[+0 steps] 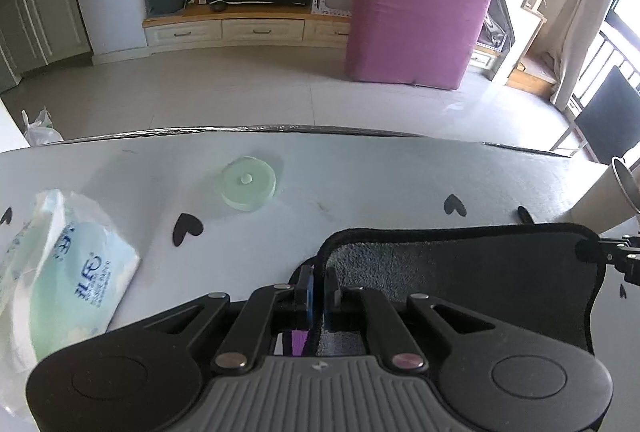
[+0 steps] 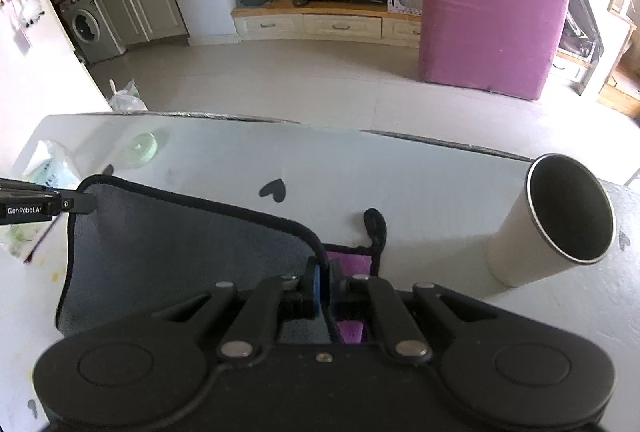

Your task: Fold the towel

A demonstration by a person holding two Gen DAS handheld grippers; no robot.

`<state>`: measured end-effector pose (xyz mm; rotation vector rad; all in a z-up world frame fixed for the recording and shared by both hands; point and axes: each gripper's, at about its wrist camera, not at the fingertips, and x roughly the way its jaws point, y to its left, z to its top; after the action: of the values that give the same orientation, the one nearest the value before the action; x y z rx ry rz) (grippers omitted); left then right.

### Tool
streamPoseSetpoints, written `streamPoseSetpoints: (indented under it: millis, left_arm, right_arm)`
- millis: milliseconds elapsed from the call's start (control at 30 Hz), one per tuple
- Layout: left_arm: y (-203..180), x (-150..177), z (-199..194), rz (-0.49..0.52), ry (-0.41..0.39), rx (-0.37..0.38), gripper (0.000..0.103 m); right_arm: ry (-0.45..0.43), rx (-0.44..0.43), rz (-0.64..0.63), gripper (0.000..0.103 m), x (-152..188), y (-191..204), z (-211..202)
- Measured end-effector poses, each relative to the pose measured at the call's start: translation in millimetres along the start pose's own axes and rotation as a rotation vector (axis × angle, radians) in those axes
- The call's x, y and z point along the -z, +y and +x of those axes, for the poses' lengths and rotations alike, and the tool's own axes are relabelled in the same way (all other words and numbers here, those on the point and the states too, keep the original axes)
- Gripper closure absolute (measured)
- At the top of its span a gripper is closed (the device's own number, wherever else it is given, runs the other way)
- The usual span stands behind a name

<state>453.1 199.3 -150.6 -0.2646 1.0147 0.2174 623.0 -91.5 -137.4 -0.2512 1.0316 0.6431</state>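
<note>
A dark grey towel with black trim and a purple underside is held up over the white table. My left gripper is shut on the towel's left corner. My right gripper is shut on the towel's right corner, and its tip shows at the far right of the left wrist view. The left gripper's tip shows pinching the far corner in the right wrist view. A purple layer shows beneath the raised edge.
A pale green round dish sits mid-table; it also shows in the right wrist view. A tissue pack lies at the left. A white cup with a dark inside stands at the right. Black hearts mark the table.
</note>
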Motion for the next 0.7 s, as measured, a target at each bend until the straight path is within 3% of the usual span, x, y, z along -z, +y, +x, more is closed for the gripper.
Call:
streamPoseSetpoints:
  millis: [267, 333, 367, 400, 467, 633, 700]
  left_arm:
    - [-3.0, 1.0, 20.1, 0.007, 0.027, 0.000, 0.098]
    - [-2.5, 1.9, 22.6, 0.011, 0.037, -0.006, 0.094]
    - [-2.1, 1.8, 23.4, 0.013, 0.036, -0.019, 0.091]
    - [-1.2, 2.0, 24.4, 0.014, 0.041, -0.033, 0.087]
    - [1.0, 2.7, 23.6, 0.017, 0.046, -0.045, 0.065]
    - [3.5, 3.2, 13.5, 0.018, 0.026, -0.062, 0.031]
    - [2.6, 3.5, 8.1, 0.021, 0.016, -0.055, 0.018]
  right_arm:
    - [0.025, 0.024, 0.014, 0.098, 3.7, -1.2, 25.9]
    - [0.023, 0.023, 0.026, 0.096, 4.5, -2.7, 29.1]
    - [0.021, 0.024, 0.036, 0.089, 4.6, -2.6, 30.0]
    - [0.016, 0.026, 0.052, 0.076, 4.8, -3.4, 30.1]
    - [0.008, 0.027, 0.068, 0.064, 4.5, -4.2, 29.5]
    - [-0.007, 0.025, 0.094, 0.049, 6.7, -5.8, 21.4]
    - [-0.013, 0.022, 0.103, 0.034, 8.4, -8.1, 17.6]
